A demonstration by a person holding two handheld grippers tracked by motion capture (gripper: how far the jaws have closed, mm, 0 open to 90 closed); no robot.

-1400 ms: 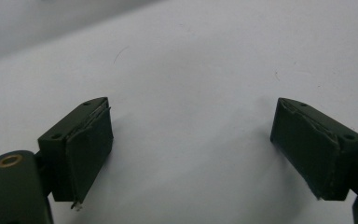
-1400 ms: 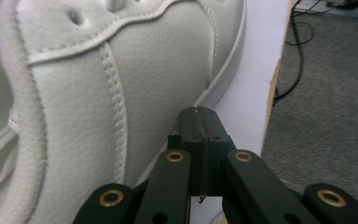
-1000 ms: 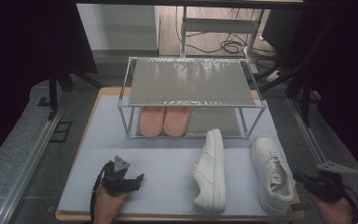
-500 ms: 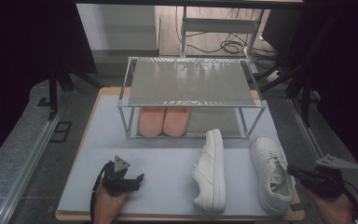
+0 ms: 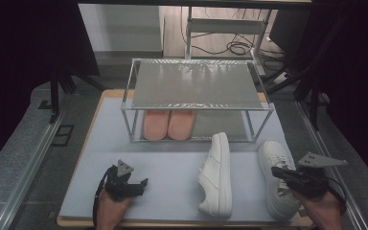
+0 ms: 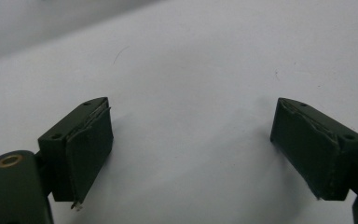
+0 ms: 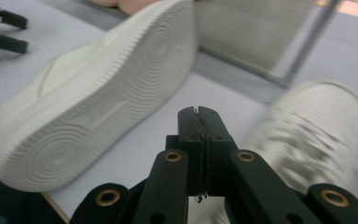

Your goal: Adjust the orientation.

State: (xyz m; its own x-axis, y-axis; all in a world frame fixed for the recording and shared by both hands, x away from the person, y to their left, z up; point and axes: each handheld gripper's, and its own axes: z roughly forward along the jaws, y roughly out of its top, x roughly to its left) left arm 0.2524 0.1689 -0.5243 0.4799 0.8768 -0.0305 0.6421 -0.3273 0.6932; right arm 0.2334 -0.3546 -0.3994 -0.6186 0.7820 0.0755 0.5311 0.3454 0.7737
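Observation:
Two white sneakers lie on the pale mat. One white sneaker (image 5: 216, 175) rests on its side with its sole (image 7: 102, 93) turned to the right. The other white sneaker (image 5: 277, 177) stands upright at the right (image 7: 317, 135). My right gripper (image 5: 277, 172) hovers over the upright sneaker, jaws pressed together with nothing between them (image 7: 198, 116). My left gripper (image 5: 141, 184) rests on the mat at the front left, open and empty (image 6: 191, 149). A pair of pink slippers (image 5: 168, 123) sits on the lower level of the metal rack (image 5: 196, 86).
The rack stands at the back centre of the mat, its top shelf bare. The wooden table edge (image 5: 172, 224) runs along the front. Dark frames and cables surround the table at the back and sides.
My right gripper has moved left and forward from the table's right edge to above the upright sneaker. The left gripper has stayed in place.

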